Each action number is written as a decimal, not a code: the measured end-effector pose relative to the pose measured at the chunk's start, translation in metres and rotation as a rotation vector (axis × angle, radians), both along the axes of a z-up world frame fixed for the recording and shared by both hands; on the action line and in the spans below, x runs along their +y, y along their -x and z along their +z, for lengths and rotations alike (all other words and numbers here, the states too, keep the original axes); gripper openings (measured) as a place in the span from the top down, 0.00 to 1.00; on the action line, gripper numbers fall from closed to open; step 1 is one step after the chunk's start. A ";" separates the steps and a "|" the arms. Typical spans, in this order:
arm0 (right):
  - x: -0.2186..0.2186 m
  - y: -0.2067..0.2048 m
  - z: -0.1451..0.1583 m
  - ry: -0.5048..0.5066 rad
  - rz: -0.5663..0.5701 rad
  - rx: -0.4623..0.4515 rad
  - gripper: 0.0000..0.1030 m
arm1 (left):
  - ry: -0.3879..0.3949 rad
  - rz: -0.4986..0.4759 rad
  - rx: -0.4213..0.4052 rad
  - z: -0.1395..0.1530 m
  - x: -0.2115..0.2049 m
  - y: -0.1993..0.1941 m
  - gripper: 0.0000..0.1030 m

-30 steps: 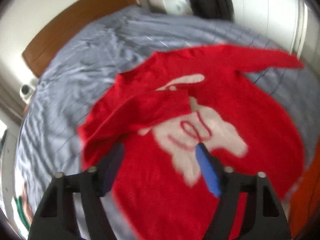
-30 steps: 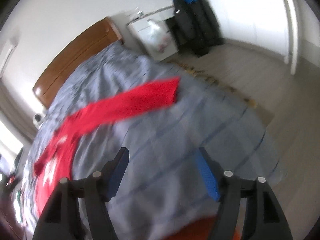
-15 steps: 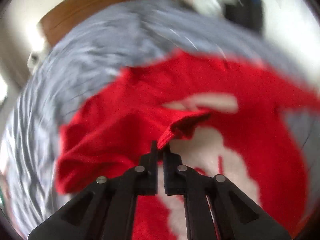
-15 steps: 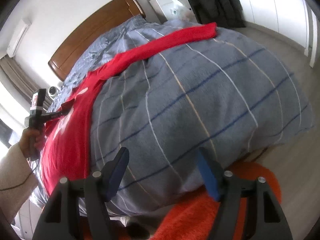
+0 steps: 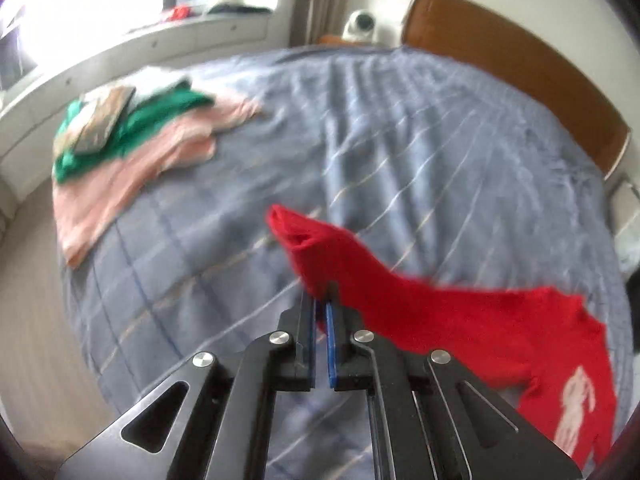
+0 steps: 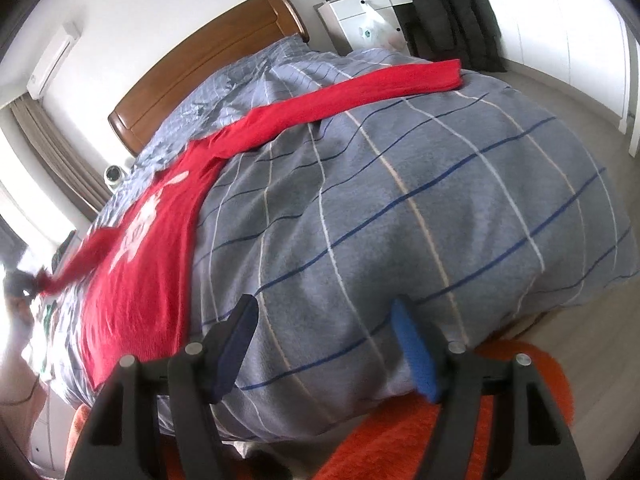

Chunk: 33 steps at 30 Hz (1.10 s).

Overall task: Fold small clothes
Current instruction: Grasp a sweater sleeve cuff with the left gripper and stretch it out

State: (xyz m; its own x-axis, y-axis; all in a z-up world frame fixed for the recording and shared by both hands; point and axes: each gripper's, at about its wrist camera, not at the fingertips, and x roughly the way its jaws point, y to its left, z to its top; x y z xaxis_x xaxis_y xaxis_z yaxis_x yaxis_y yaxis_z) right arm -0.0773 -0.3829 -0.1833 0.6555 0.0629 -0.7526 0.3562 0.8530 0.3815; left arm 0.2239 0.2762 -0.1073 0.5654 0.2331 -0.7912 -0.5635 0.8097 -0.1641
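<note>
A red sweater [image 6: 152,248] with a white print lies on the grey checked bed cover [image 6: 400,208]. One sleeve [image 6: 360,88] stretches flat toward the bed's far right corner. My left gripper [image 5: 320,300] is shut on the other sleeve [image 5: 320,240] near its cuff and holds it stretched out above the cover, away from the body [image 5: 520,340]. That lifted sleeve also shows at the left in the right wrist view [image 6: 80,260]. My right gripper [image 6: 324,320] is open and empty, low at the foot of the bed.
A pile of pink and green clothes [image 5: 132,132] lies on the bed's far left corner. A wooden headboard [image 6: 208,64] backs the bed. A white cabinet [image 6: 368,20] and a dark coat [image 6: 452,12] stand beyond. An orange rug [image 6: 440,440] covers the floor below.
My left gripper closed on the folded-over sleeve and pulled it outward, off the sweater's front. My right gripper dropped back to the foot of the bed and stayed open.
</note>
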 end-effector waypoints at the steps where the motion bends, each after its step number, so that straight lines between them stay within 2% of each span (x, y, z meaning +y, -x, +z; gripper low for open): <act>1: 0.001 -0.002 -0.001 0.007 0.000 0.005 0.33 | 0.029 0.022 0.012 -0.010 0.006 0.007 0.98; 4: 0.002 -0.003 -0.003 0.017 -0.009 0.014 0.33 | 0.097 0.068 0.020 -0.026 0.017 0.025 0.98; 11: 0.009 -0.004 -0.007 0.051 -0.010 0.040 0.33 | 0.065 0.060 0.128 -0.067 0.012 0.025 0.98; 26: 0.012 -0.006 -0.012 0.088 -0.001 0.079 0.32 | -0.012 -0.029 0.069 -0.082 0.007 0.031 0.94; 28: 0.012 -0.005 -0.006 0.101 -0.012 0.068 0.32 | -0.023 -0.047 0.048 -0.075 0.004 0.040 0.86; 29: 0.012 -0.003 0.000 0.118 -0.024 0.052 0.32 | -0.026 -0.051 0.039 -0.070 0.002 0.048 0.67; 30: 0.012 -0.002 0.008 0.141 -0.034 0.033 0.32 | -0.029 -0.059 0.024 -0.064 -0.002 0.057 0.40; 31: 0.013 -0.001 0.017 0.170 -0.041 0.013 0.31 | -0.046 -0.060 0.003 -0.055 -0.010 0.072 0.27; 32: 0.015 -0.001 0.026 0.202 -0.043 -0.011 0.24 | -0.061 -0.059 -0.024 -0.050 -0.018 0.082 0.12; 33: 0.016 -0.003 0.034 0.224 -0.039 -0.031 0.19 | -0.072 -0.072 -0.058 -0.044 -0.027 0.093 0.10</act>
